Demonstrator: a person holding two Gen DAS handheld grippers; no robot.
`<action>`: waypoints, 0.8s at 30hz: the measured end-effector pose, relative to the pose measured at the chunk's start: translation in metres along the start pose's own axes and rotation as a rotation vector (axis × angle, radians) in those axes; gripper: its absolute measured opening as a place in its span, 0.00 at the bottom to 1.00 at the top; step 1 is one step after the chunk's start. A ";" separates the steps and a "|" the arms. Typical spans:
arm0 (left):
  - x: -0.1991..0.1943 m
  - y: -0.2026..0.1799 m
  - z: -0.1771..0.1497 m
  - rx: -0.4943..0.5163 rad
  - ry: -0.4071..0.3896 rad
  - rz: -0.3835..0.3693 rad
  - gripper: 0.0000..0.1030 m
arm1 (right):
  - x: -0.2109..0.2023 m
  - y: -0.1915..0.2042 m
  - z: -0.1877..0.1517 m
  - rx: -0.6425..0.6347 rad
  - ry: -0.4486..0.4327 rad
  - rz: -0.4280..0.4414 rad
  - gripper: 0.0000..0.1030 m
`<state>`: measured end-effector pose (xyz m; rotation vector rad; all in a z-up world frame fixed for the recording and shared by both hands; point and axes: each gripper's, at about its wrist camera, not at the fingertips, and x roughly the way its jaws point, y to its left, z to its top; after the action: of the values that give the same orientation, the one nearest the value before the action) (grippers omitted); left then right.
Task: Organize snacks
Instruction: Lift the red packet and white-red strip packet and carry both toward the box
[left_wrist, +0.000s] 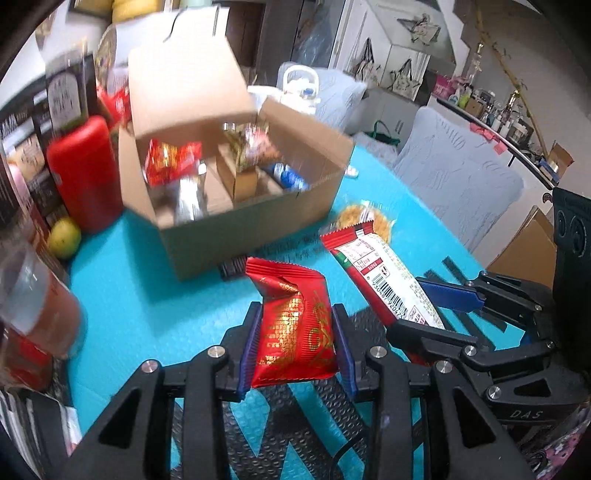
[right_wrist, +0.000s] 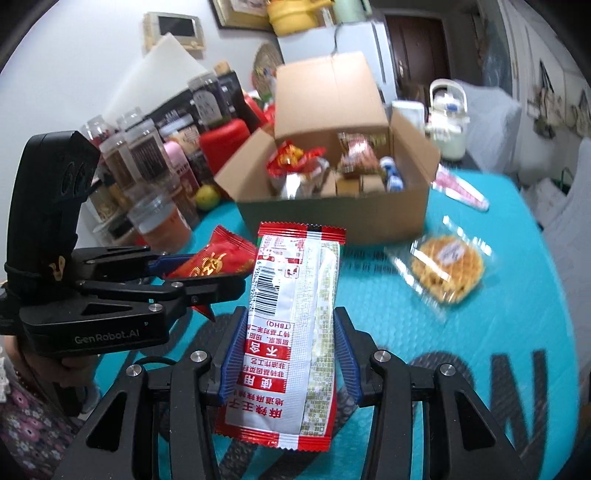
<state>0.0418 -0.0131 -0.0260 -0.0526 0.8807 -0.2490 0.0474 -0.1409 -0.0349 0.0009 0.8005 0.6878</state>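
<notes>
Centrally, at the far side of the teal mat (right_wrist: 498, 295), an open corrugated cardboard box (left_wrist: 258, 229) stands with its flaps raised. Cardboard dividers split its interior; the left compartment holds red-and-gold packets and a silver foil pouch (right_wrist: 295, 182), the middle holds a mixed-print packet (right_wrist: 356, 153), and the right holds blue-and-white items (right_wrist: 392, 173).

The left gripper (left_wrist: 297, 332) pinches a crinkled red foil snack packet with gold print (left_wrist: 295, 321) between its ribbed blue pads; the packet stands upright above the mat, near the box front.

The right gripper (right_wrist: 290, 343) clamps a long flat sachet (right_wrist: 295, 314), red-edged with a white printed back and barcode, which extends past the fingertips toward the box.

A round lattice-textured cracker in clear wrap (right_wrist: 447, 273) lies on the mat to the right of the sachet.
</notes>
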 end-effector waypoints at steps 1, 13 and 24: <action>-0.004 -0.002 0.003 0.006 -0.015 0.005 0.35 | -0.002 0.000 0.003 -0.005 -0.011 0.002 0.44; -0.040 -0.008 0.043 0.051 -0.193 0.057 0.35 | -0.034 -0.003 0.050 -0.074 -0.162 -0.041 0.44; -0.052 0.000 0.096 0.054 -0.337 0.080 0.36 | -0.039 -0.011 0.107 -0.127 -0.277 -0.071 0.44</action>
<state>0.0836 -0.0066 0.0748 -0.0080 0.5387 -0.1818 0.1050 -0.1449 0.0639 -0.0464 0.4887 0.6534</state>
